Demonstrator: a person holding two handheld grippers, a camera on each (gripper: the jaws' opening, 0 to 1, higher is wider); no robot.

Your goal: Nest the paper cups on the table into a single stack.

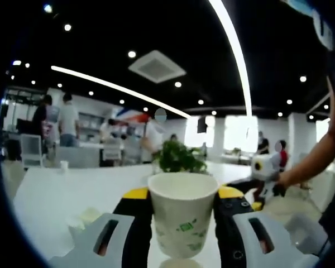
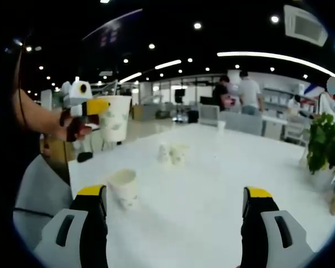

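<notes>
In the left gripper view, a paper cup (image 1: 183, 215) is held upright between the closed-in jaws of the left gripper (image 1: 183, 223), above the white table (image 1: 56, 195). In the right gripper view, the right gripper (image 2: 176, 223) is seen spread wide with nothing between its jaws. On the table, one upright cup (image 2: 124, 188) stands at about ten o'clock from it, two more cups (image 2: 173, 153) are seen farther off at twelve o'clock, and a plant (image 2: 326, 142) stands at two o'clock.

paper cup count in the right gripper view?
4, maybe more hidden. One paper cup is held in the left gripper off the table's edge; one upright cup sits near the right gripper's jaw; two cups lie mid-table.
</notes>
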